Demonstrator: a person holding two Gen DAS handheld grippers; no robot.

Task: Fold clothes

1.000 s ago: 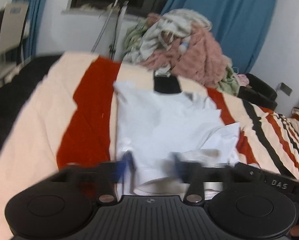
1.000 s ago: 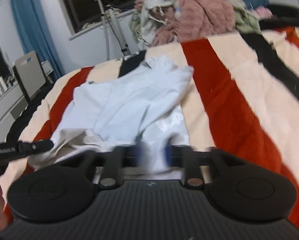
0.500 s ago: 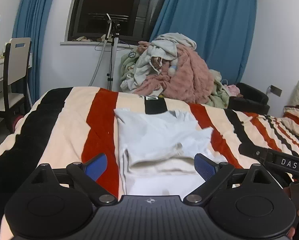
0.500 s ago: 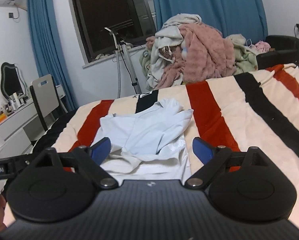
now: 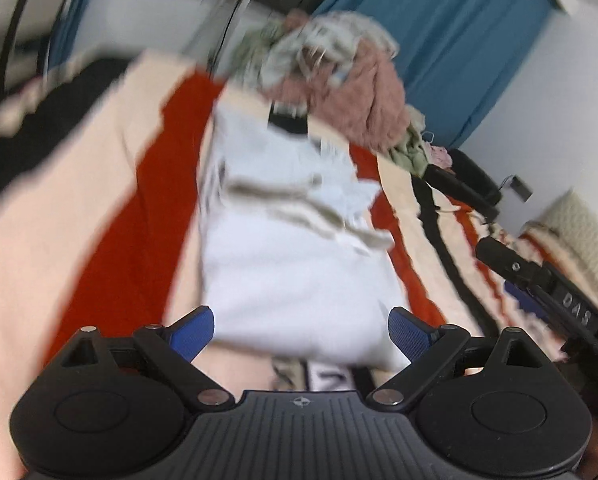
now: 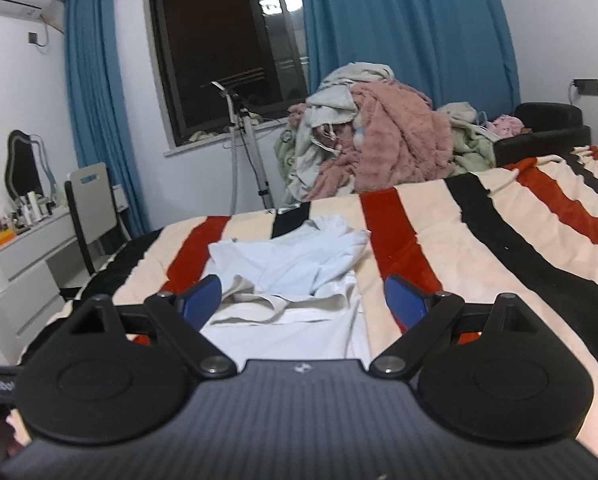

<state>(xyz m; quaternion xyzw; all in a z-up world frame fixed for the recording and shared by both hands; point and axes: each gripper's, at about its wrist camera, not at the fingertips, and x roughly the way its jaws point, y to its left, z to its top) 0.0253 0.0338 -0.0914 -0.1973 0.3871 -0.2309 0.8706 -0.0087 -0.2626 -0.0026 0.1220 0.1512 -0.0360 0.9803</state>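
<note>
A white garment (image 5: pixel 295 264) lies partly folded on the striped bed (image 5: pixel 99 208), with a rumpled beige band across its middle. My left gripper (image 5: pixel 301 336) is open and empty, just above the garment's near edge; the view is blurred. My right gripper (image 6: pixel 303 300) is open and empty, held above the near end of the same garment (image 6: pixel 295 268), apart from it. The right gripper's black body (image 5: pixel 547 292) shows at the right of the left wrist view.
A heap of unfolded clothes with a pink fleece (image 6: pixel 383 148) sits past the bed's far edge. A white desk (image 6: pixel 23 264) and a chair (image 6: pixel 91 208) stand at left. A black armchair (image 6: pixel 547 128) is at right. A metal stand (image 6: pixel 247 140) is by the window.
Both grippers went from shut on the garment to open and let it drop. The left gripper now tilts down and closer over the garment; the right one has pulled back and sits level.
</note>
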